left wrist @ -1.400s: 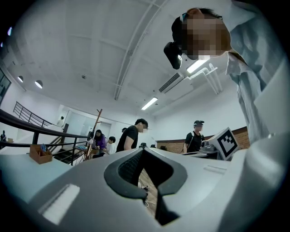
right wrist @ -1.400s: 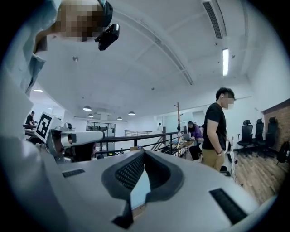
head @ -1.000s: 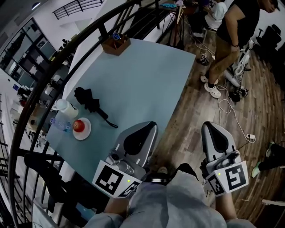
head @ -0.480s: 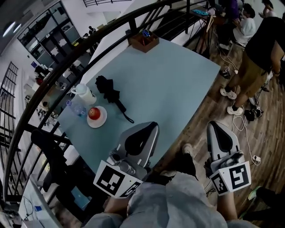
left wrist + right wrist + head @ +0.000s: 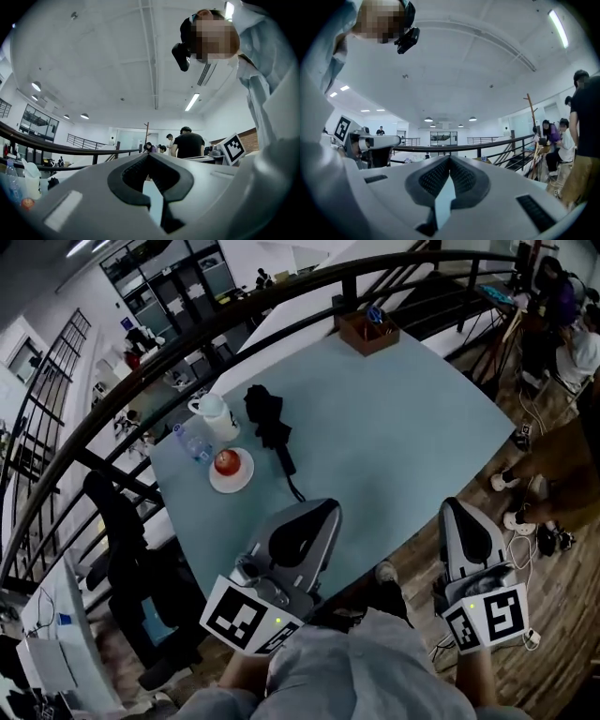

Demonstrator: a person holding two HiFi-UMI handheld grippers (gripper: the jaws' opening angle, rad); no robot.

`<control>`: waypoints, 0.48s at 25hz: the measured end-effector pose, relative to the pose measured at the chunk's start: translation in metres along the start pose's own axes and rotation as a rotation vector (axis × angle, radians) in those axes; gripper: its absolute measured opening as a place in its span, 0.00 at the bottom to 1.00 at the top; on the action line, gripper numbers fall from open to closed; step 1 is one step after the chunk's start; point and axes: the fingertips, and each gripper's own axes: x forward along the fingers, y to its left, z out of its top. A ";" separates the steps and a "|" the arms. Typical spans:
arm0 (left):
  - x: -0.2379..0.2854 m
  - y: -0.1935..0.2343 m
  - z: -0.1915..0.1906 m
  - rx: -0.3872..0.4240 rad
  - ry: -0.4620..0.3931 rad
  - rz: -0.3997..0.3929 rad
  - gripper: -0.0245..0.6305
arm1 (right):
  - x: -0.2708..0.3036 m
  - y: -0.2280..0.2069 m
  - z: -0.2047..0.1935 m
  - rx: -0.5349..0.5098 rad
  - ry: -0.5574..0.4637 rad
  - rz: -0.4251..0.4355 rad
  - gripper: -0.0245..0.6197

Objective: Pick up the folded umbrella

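I read both tongs as closed with nothing in them: the left gripper (image 5: 322,514) has its dark pads meeting at the tip in its own view (image 5: 148,157), and the right gripper (image 5: 461,518) shows the same, its ribbed pads pressed together with only pale tabletop behind them (image 5: 450,160). In the head view I have the two held side by side near the bottom of the picture, the left one over the near edge of the table (image 5: 403,437) and the right one off its corner, above the wooden floor (image 5: 562,596). The folded umbrella (image 5: 266,416) lies on the light blue top well apart from both grippers, towards the far left side, a black bundle with its slim handle end pointing back at me. Just to its left I see a white plate (image 5: 232,474) carrying a red apple (image 5: 225,461), the plate's rim close beside the umbrella's shaft; whether they touch I cannot tell. Beyond the plate stand a white jug (image 5: 213,412) and a clear bottle (image 5: 194,442), the jug next to the umbrella's folded canopy. At the far end of the table sits a small wooden box (image 5: 368,330). A black railing (image 5: 178,357) curves round the table's left and far sides. At the right edge I make out a person's legs (image 5: 553,460) on the floor, and the left gripper view shows a few people (image 5: 189,143) standing in the distance
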 end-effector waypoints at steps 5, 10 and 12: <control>0.026 0.010 -0.004 0.013 0.017 0.101 0.04 | 0.033 -0.024 -0.001 0.019 -0.003 0.110 0.04; 0.051 0.015 -0.007 0.024 0.029 0.198 0.04 | 0.060 -0.049 -0.003 0.034 0.001 0.209 0.04; 0.060 0.017 -0.008 0.031 0.034 0.238 0.04 | 0.069 -0.058 -0.004 0.037 0.002 0.250 0.04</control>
